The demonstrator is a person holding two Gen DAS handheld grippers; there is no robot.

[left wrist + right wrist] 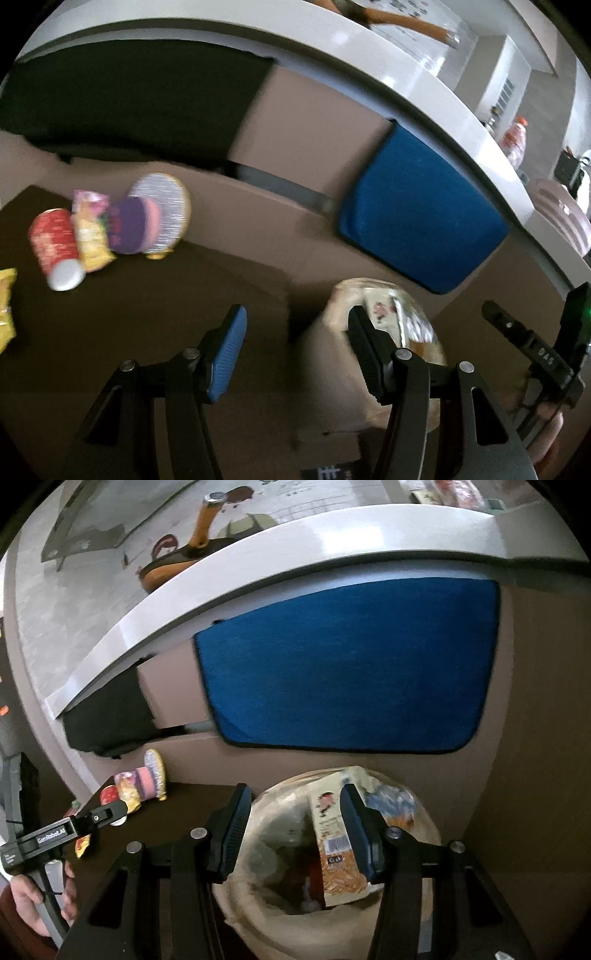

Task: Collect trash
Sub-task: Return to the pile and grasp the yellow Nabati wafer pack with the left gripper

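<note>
My left gripper (297, 310) is open over the dark table (147, 350), with nothing between its blue pads. To its left lie a red can (55, 243), a yellow and pink wrapper (90, 232), a purple pouch (129, 229) and a silvery round pack (166, 210). The bag-lined bin (340, 295) stands just right of the table edge. My right gripper (294, 788) hangs open above the bin (273, 834). A printed snack carton (332, 842) stands inside the bin below the jaws, with neither pad pressing on it.
A blue towel (347, 661) and a black cloth (129, 103) hang from the white counter (369, 62) behind the bin. A yellow packet (5, 310) lies at the table's left edge. A hand (37, 904) holds the left gripper's handle.
</note>
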